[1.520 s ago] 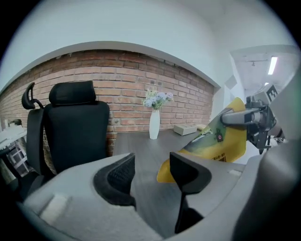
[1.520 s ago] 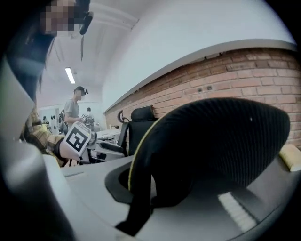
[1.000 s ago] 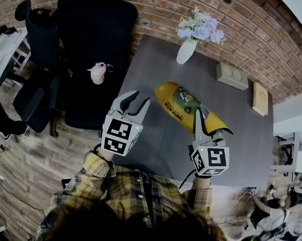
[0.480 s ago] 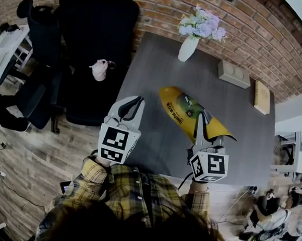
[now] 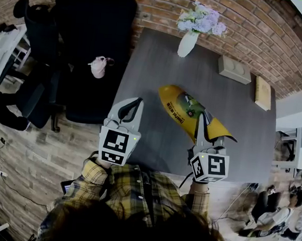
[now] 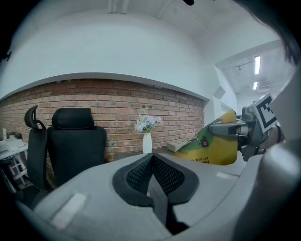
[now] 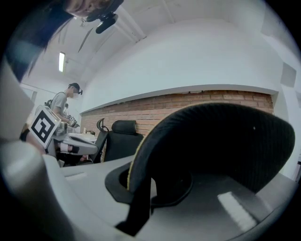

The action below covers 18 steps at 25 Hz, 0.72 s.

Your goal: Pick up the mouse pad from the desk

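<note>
The yellow mouse pad (image 5: 186,108), printed with a green picture, is bent upward and held over the grey desk (image 5: 160,66). My right gripper (image 5: 199,117) is shut on its near edge. In the right gripper view the pad's black underside (image 7: 211,141) arches up from between the jaws and fills the right half. My left gripper (image 5: 138,101) hovers over the desk's left front edge, apart from the pad, shut with nothing in it (image 6: 151,159). From the left gripper view the pad (image 6: 211,147) and the right gripper (image 6: 247,129) show at the right.
A white vase of flowers (image 5: 188,42) stands at the desk's far edge, with a pale box (image 5: 233,73) and a tan block (image 5: 263,93) to its right. Black office chairs (image 5: 93,29) stand left of the desk. A person (image 7: 63,106) stands in the background.
My left gripper's jaws have gone from open to shut on nothing. The right gripper still holds the pad in about the same place.
</note>
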Tool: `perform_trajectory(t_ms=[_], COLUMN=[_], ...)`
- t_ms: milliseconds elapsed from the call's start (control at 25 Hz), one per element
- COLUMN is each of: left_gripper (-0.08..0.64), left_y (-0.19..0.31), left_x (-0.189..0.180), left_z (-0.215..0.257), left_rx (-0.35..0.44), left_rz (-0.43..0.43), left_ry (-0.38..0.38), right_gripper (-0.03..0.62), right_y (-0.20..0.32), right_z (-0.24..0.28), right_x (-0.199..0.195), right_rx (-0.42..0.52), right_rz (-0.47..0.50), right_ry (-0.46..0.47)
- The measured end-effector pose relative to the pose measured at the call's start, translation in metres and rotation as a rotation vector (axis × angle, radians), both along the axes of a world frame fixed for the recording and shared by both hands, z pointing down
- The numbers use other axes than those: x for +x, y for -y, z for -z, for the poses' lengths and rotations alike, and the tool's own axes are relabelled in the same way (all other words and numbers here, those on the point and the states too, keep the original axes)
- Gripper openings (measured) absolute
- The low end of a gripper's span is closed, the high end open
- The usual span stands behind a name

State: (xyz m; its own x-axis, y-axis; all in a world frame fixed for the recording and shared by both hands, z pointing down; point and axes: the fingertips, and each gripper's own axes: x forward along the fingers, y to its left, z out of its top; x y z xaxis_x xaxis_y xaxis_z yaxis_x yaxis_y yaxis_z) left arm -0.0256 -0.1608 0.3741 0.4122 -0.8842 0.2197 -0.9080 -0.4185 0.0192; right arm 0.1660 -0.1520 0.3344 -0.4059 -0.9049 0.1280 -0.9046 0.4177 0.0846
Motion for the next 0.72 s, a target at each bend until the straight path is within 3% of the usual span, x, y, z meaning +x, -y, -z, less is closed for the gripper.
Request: perform_trajectory(t_ms=[720], left_gripper=[-0.002], left_y=[0.013], left_x=[0.000], left_z=[-0.005], left_rx=[-0.003], left_rz=[-0.016], left_ry=[0.010], right_gripper=[0.014], right_y=[0.012], right_z=[-0.008], right_x=[-0.001], right_rx=[-0.020], right_rz=[-0.005], right_ry=[-0.009])
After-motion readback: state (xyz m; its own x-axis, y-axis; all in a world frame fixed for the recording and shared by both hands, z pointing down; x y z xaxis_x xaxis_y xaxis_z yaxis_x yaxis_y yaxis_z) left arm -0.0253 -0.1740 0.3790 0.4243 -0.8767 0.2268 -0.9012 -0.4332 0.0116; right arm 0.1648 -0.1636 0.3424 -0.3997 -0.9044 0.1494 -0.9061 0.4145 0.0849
